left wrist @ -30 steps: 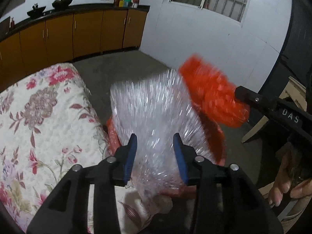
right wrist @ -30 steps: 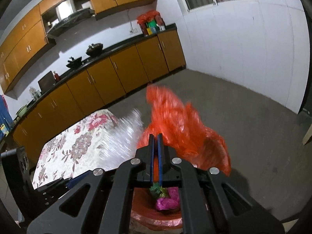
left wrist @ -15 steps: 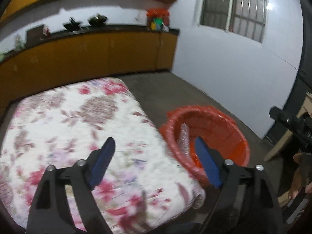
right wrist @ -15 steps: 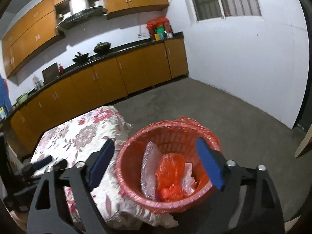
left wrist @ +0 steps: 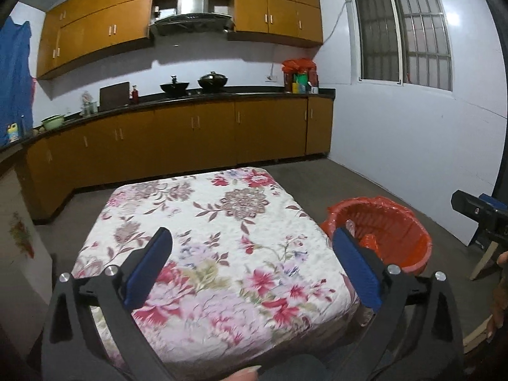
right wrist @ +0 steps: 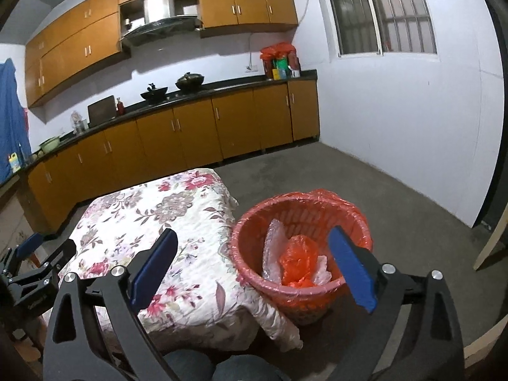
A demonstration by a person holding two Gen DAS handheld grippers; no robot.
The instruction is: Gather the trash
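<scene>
An orange-lined waste bin (right wrist: pixel 301 300) stands on the floor at the right edge of a table with a floral cloth (right wrist: pixel 152 219). Inside lie a clear plastic wrapper (right wrist: pixel 273 247), a crumpled orange bag (right wrist: pixel 298 254) and a white scrap (right wrist: pixel 324 270). My right gripper (right wrist: pixel 252 231) hovers above and in front of the bin, its jaws opening wide with nothing between them. My left gripper (left wrist: pixel 250 235) is over the floral cloth (left wrist: pixel 222 216), jaws also opening and empty, with the bin (left wrist: pixel 412 244) to its right.
Brown cabinets and a dark counter (left wrist: pixel 190 98) with two woks run along the far wall. Grey floor lies between the table and the white wall. A pale wooden leg (right wrist: pixel 489 244) stands at the right. The person's knees (right wrist: pixel 206 368) are at the bottom.
Both grippers let go: the clear wrapper and the orange bag dropped into the bin. Both jaws opened wide and pulled back and up, the left one swinging over the table.
</scene>
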